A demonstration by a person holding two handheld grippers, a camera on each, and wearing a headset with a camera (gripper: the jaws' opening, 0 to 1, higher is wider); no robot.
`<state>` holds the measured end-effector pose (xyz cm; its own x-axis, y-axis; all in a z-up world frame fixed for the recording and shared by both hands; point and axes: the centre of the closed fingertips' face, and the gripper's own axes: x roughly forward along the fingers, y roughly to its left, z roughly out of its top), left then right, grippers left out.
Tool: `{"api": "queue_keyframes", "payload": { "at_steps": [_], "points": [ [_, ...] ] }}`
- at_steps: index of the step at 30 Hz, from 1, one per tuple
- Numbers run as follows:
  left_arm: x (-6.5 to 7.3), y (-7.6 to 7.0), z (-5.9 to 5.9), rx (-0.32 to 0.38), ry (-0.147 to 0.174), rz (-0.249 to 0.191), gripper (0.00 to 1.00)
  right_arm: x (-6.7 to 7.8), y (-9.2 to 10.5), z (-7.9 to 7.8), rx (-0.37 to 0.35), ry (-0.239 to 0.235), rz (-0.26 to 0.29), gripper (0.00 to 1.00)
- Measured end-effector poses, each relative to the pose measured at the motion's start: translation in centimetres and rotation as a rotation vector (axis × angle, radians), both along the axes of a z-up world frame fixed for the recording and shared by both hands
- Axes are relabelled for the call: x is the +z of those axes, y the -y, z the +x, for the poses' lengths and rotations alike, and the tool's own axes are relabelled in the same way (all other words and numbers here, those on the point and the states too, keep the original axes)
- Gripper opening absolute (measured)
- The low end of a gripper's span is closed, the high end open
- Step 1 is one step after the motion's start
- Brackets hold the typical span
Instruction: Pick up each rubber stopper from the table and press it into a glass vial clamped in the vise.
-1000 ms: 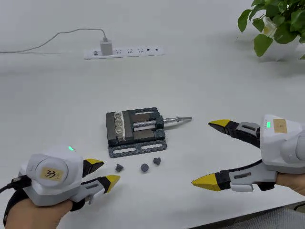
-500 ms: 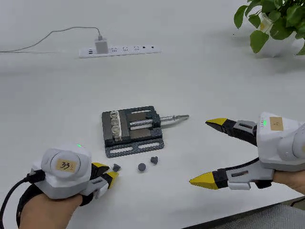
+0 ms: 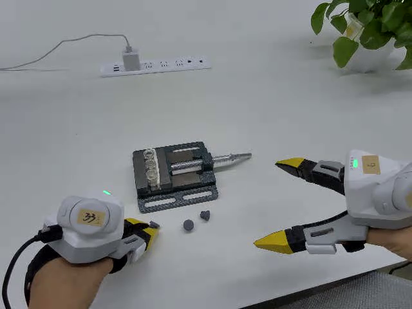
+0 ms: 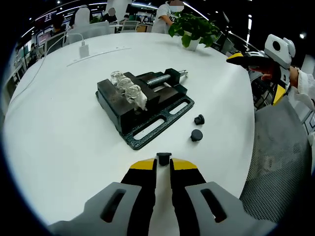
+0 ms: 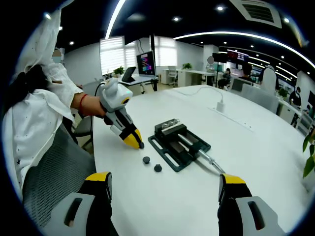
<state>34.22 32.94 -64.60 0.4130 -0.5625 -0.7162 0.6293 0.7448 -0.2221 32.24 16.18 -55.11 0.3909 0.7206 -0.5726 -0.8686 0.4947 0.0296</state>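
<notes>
Stopper (image 4: 163, 158) in L fingers (image 4: 145, 166), near table (image 4: 59, 147) edge

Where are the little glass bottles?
In the head view the vials stand in a row at the left end of the vise, which sits mid-table behind two loose stoppers.

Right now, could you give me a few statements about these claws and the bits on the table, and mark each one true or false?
The left claw pinches a rubber stopper. True.
The right claw is shut. False: its jaws stand wide open, holding nothing.
Three glass vials stand in the vise. True.
Four stoppers lie loose beside the vise. False: two loose stoppers lie there.
</notes>
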Motion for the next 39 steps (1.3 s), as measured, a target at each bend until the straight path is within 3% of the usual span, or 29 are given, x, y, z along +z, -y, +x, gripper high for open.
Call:
{"api": "queue_keyframes", "payload": {
  "at_steps": [13, 20, 21, 24, 26, 28, 29, 31, 33, 35, 36, 37, 38, 39],
  "points": [
    [0.0, 0.3, -0.1, -0.027, 0.014, 0.01, 0.05, 0.1, 0.1, 0.1, 0.001, -0.001, 0.0, 0.88],
    [0.2, 0.3, -0.1, -0.068, 0.048, 0.016, 0.04, 0.5, -0.5, 0.1, 0.015, 0.002, 0.001, 0.88],
    [0.5, 0.4, -0.1, -0.069, 0.049, 0.0, 0.04, 0.6, -0.6, 0.1, 0.017, 0.001, 0.002, 0.88],
    [2.0, 0.6, 0.1, -0.103, 0.086, -0.019, 0.03, 1.4, -1.3, 0.2, 0.034, 0.006, 0.014, 0.87],
    [2.9, 0.7, 0.1, -0.112, 0.094, -0.039, 0.03, 2.0, -1.8, 0.2, 0.049, 0.012, 0.018, 0.86],
    [4.4, 0.8, 0.2, -0.145, 0.129, -0.056, 0.03, 2.9, -2.5, 0.3, 0.064, 0.019, 0.028, 0.86],
    [5.5, 1.0, 0.1, -0.165, 0.145, -0.081, 0.03, 3.6, -2.9, 0.4, 0.077, 0.024, 0.032, 0.85],
    [6.9, 1.1, 0.1, -0.192, 0.179, -0.082, 0.03, 4.7, -3.6, 0.4, 0.097, 0.035, 0.046, 0.83],
    [9.1, 1.8, -0.4, -0.251, 0.219, -0.118, 0.03, 5.8, -4.3, 0.5, 0.109, 0.022, 0.056, 0.78],
    [10.8, 1.9, -0.7, -0.294, 0.255, -0.112, 0.03, 7.1, -5.2, 0.5, 0.142, 0.029, 0.067, 0.73],
    [11.6, 2.2, -0.9, -0.32, 0.274, -0.133, 0.03, 7.7, -5.5, 0.5, 0.147, 0.029, 0.069, 0.72],
    [12.5, 2.2, -1.1, -0.318, 0.273, -0.138, 0.03, 8.4, -6.0, 0.3, 0.158, 0.01, 0.078, 0.7],
    [13.2, 2.4, -1.3, -0.342, 0.289, -0.144, 0.03, 8.8, -6.4, 0.2, 0.165, -0.008, 0.085, 0.68],
    [14.3, 2.7, -1.8, -0.384, 0.31, -0.154, 0.03, 9.6, -6.9, 0.2, 0.186, 0.004, 0.092, 0.66]
  ]
}}
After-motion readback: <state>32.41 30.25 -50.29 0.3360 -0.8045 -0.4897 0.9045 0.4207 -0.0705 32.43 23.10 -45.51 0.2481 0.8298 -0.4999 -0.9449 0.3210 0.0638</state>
